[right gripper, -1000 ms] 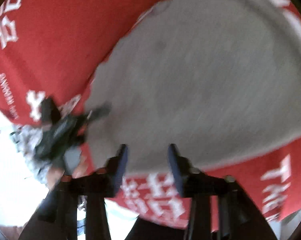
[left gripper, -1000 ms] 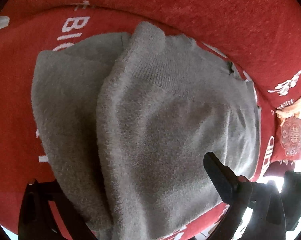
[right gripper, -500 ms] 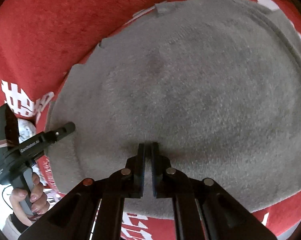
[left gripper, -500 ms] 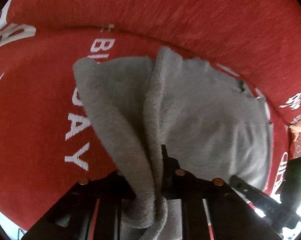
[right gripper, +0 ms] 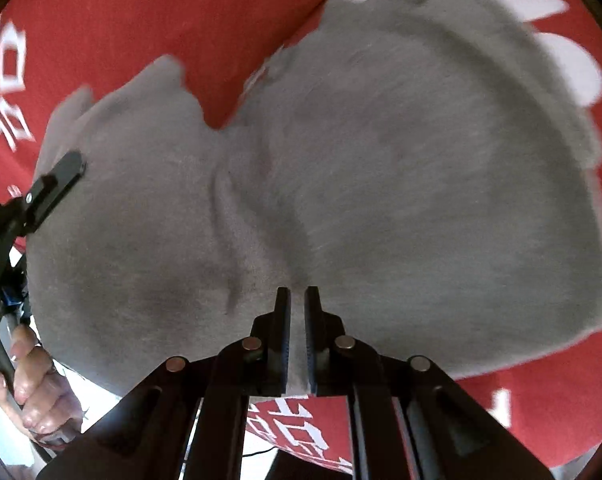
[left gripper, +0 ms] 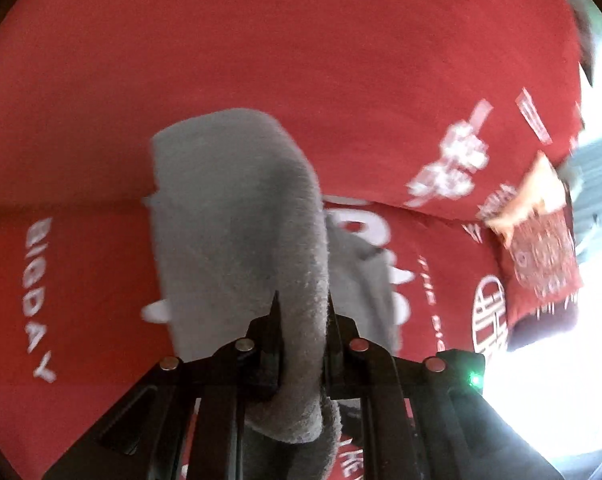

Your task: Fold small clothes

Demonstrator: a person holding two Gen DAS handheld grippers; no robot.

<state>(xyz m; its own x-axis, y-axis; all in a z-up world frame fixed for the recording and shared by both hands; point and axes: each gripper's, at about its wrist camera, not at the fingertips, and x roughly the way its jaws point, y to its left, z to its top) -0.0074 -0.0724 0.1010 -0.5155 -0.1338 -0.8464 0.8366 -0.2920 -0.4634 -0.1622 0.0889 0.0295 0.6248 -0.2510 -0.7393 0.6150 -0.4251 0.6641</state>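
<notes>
Left tongs [left gripper: 301, 320] clamped on grey garment [left gripper: 237, 216]; right tongs [right gripper: 297, 320] clamped on its edge; red cover [left gripper: 301, 40] beneath.

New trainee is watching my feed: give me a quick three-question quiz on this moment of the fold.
1. True or false: the left gripper is shut on the grey garment.
2. What colour is the cover under the garment?
3. The right gripper is: A) open wide, B) shut on the garment's edge, C) out of view.

Key: 1 true; 2 red; 3 B.
</notes>
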